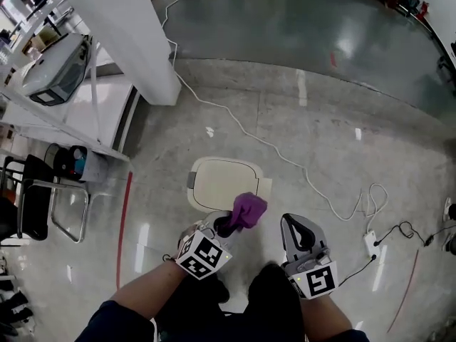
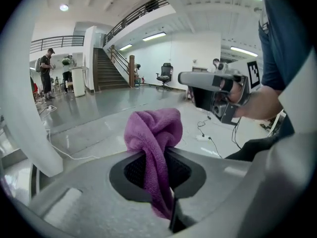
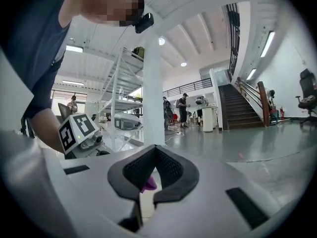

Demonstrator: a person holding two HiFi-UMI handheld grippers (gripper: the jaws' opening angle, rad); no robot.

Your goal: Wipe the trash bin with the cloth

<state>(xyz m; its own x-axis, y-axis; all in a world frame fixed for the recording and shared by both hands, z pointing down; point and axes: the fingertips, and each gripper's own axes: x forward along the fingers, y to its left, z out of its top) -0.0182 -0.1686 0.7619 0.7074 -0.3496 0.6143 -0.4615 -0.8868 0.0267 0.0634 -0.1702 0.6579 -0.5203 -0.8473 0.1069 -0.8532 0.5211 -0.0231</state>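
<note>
The trash bin (image 1: 222, 182) stands on the floor below me, seen from above as a cream lid with a grey hinge at its left. My left gripper (image 1: 229, 224) is shut on a bunched purple cloth (image 1: 247, 210), held just over the bin's near right edge. In the left gripper view the cloth (image 2: 153, 128) bulges above the closed jaws of that gripper (image 2: 157, 155) and hangs down between them. My right gripper (image 1: 293, 225) hovers to the right of the bin, shut with nothing in it. Through a gap under its closed jaws (image 3: 155, 151), a scrap of the cloth (image 3: 149, 184) shows.
A white pillar (image 1: 135, 34) rises at the far left. A white cable (image 1: 285, 155) runs across the floor behind the bin to a power strip (image 1: 372, 244). A shelf rack with a grey machine (image 1: 57, 66) and a black chair (image 1: 35, 191) stand left.
</note>
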